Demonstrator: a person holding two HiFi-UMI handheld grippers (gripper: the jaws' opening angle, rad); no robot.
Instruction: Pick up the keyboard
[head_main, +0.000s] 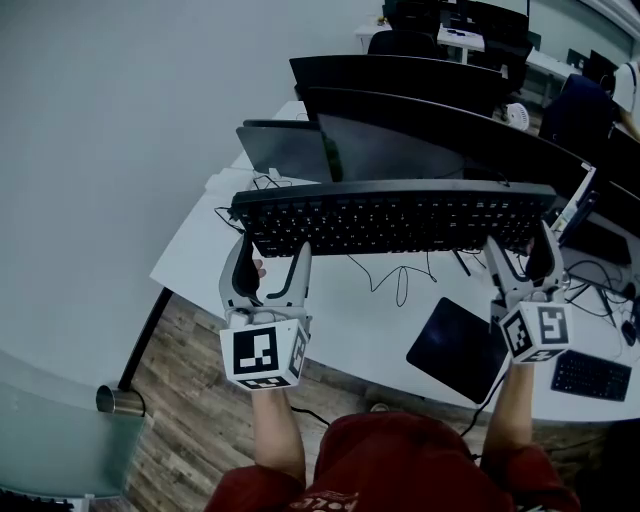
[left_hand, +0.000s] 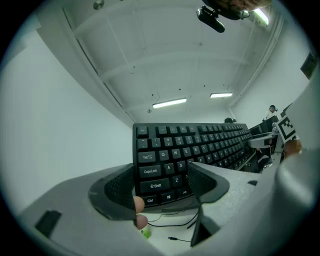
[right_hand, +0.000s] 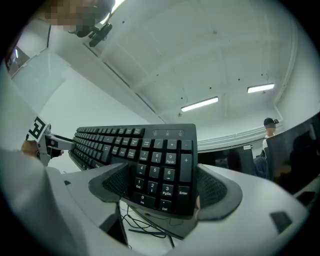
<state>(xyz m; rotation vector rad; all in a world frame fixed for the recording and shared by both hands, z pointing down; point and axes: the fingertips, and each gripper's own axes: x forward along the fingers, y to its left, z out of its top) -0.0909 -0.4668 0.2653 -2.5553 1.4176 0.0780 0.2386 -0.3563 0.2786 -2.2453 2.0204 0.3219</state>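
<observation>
Keyboard (head_main: 395, 218): held clear above the white desk (head_main: 330, 320), cable (head_main: 401, 288) hung beneath.
Left gripper (head_main: 272, 250): jaws closed on the keyboard's left end, by the Ctrl and Shift keys.
Right gripper (head_main: 520, 243): jaws clamped on the number-pad end.
Black pad (head_main: 458, 348): laid on the desk below.

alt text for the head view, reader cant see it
The left gripper and right gripper clamp a black keyboard by its two ends, holding it over a white desk. A dark pad lies on the desk near the right gripper; monitors stand behind.
</observation>
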